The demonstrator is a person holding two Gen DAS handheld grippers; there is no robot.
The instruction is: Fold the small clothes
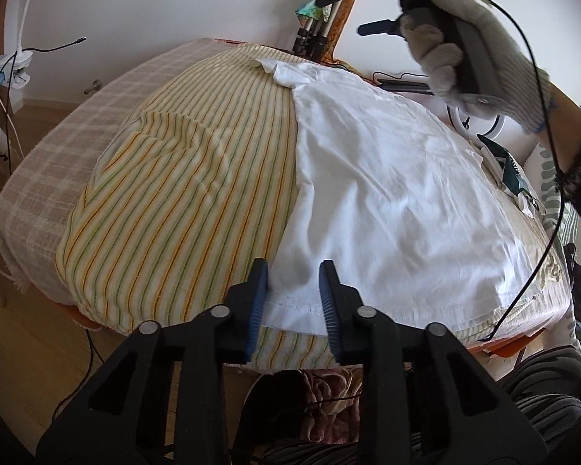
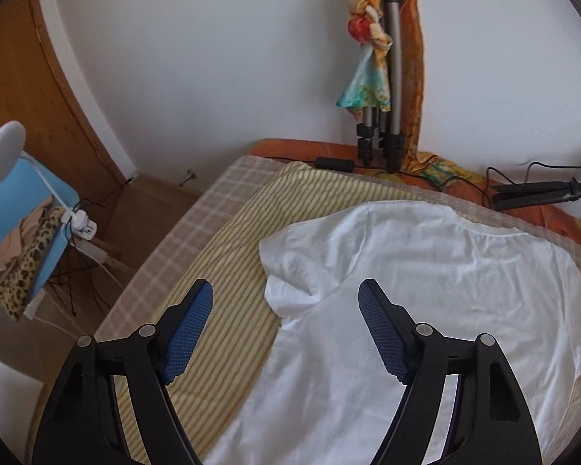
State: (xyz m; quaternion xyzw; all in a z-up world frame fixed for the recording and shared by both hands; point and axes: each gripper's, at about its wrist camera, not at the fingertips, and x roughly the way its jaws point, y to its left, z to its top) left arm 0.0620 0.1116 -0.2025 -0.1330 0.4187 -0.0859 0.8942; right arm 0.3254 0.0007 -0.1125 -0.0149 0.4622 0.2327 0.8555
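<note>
A white T-shirt [image 1: 387,178] lies spread flat on a yellow striped cloth [image 1: 182,193] over the bed. My left gripper [image 1: 293,271] is open, just above the shirt's near hem corner, one finger on each side of the left edge. My right gripper [image 2: 286,290] is wide open and empty, hovering above the shirt [image 2: 426,290] near its folded-in left sleeve [image 2: 290,267]. In the left wrist view the right gripper [image 1: 352,15] shows at the top, held in a gloved hand above the shirt's far end.
A checked blanket [image 1: 58,155] lies under the striped cloth [image 2: 228,255]. A tripod with colourful cloth [image 2: 383,77] leans on the far wall. A black clamp and cables [image 2: 534,193] lie at the far right. A blue chair with a lamp [image 2: 31,201] stands left. Clothes [image 1: 515,178] lie at the bed's right edge.
</note>
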